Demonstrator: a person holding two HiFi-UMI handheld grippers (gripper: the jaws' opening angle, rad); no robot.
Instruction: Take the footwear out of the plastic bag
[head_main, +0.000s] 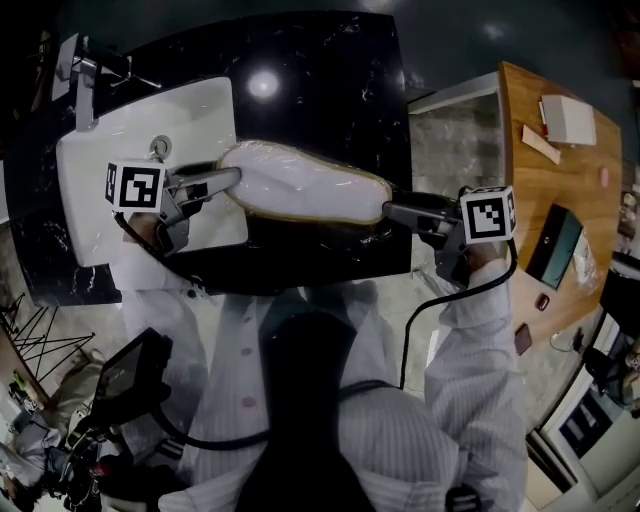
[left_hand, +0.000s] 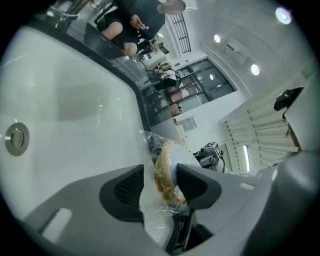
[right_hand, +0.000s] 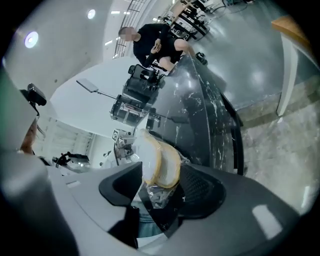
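A white shoe with a tan sole (head_main: 300, 185), wrapped in a clear plastic bag, lies lengthwise between my two grippers above the black counter (head_main: 330, 90). My left gripper (head_main: 232, 180) reaches its toe end from the sink side. In the left gripper view the bagged shoe (left_hand: 167, 170) sits between the spread jaws of that gripper (left_hand: 160, 187), film brushing one pad. My right gripper (head_main: 390, 212) is at the heel end. In the right gripper view the shoe's end (right_hand: 160, 160) and crumpled plastic lie between the wide jaws of the right gripper (right_hand: 161, 187).
A white sink (head_main: 130, 150) with a faucet (head_main: 90, 75) is set in the counter at the left; its drain (left_hand: 16, 138) shows. A wooden table (head_main: 560, 190) with small items stands at the right. A person in black (right_hand: 150, 45) stands beyond the counter.
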